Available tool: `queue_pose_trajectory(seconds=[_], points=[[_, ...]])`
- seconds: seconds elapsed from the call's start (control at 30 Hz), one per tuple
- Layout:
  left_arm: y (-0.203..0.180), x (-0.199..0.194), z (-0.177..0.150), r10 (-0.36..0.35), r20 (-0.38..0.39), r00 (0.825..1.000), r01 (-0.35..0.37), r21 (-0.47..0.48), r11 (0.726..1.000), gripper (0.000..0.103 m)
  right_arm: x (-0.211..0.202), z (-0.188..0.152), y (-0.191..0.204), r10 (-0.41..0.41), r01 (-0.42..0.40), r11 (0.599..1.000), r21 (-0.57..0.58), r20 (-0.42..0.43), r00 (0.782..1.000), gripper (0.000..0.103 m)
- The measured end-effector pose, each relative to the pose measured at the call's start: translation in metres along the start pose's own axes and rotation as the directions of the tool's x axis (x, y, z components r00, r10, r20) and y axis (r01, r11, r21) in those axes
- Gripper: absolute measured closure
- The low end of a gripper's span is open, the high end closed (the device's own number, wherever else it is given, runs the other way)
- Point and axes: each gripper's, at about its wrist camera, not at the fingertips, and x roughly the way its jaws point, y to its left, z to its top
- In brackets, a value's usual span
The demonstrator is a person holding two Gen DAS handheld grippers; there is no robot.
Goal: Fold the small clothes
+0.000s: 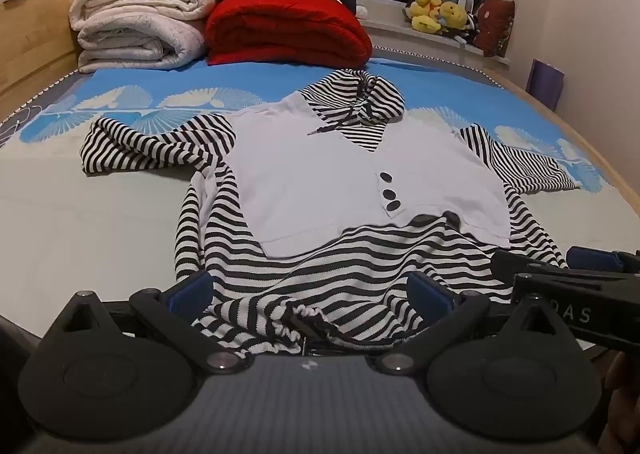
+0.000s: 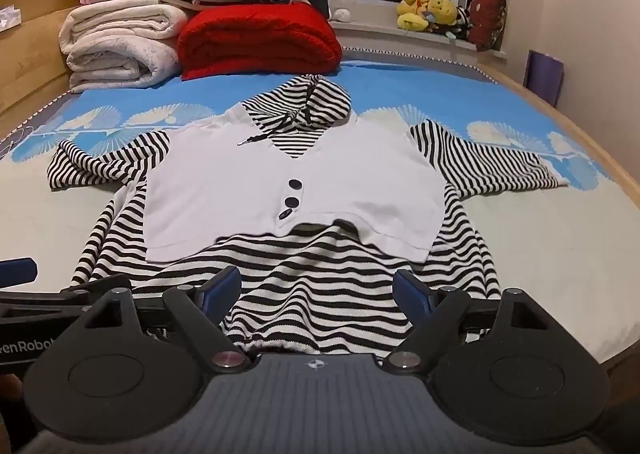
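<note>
A small black-and-white striped hooded top with a white vest front and three dark buttons point(image 1: 360, 182) point(image 2: 296, 190) lies face up on the bed, sleeves spread, hood at the far end. Its bottom hem is bunched at the near edge. My left gripper point(image 1: 310, 290) is open, its blue-padded fingers point(image 1: 192, 290) wide apart on either side of the bunched left part of the hem. My right gripper point(image 2: 318, 290) is open, straddling the right part of the hem; it also shows at the right edge of the left wrist view point(image 1: 572, 278).
The bed point(image 2: 560, 262) has a blue and pale sheet. At the far end lie folded cream blankets point(image 1: 136, 26), a red blanket point(image 1: 288, 30) and stacked linen. Plush toys point(image 1: 436, 12) sit on the windowsill. A wooden bed frame point(image 1: 616, 174) runs along the right.
</note>
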Motion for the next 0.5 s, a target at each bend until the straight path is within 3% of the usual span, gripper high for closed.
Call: queue_pose_trajectory(seconds=[0.5], points=[[-0.0022, 0.0030, -0.0008, -0.005, -0.006, 1.000, 0.005, -0.003, 1.000, 0.000, 0.0029, -0.0004, 0.0005, -0.011, 0.011, 1.000, -0.010, -0.013, 1.000, 0.019]])
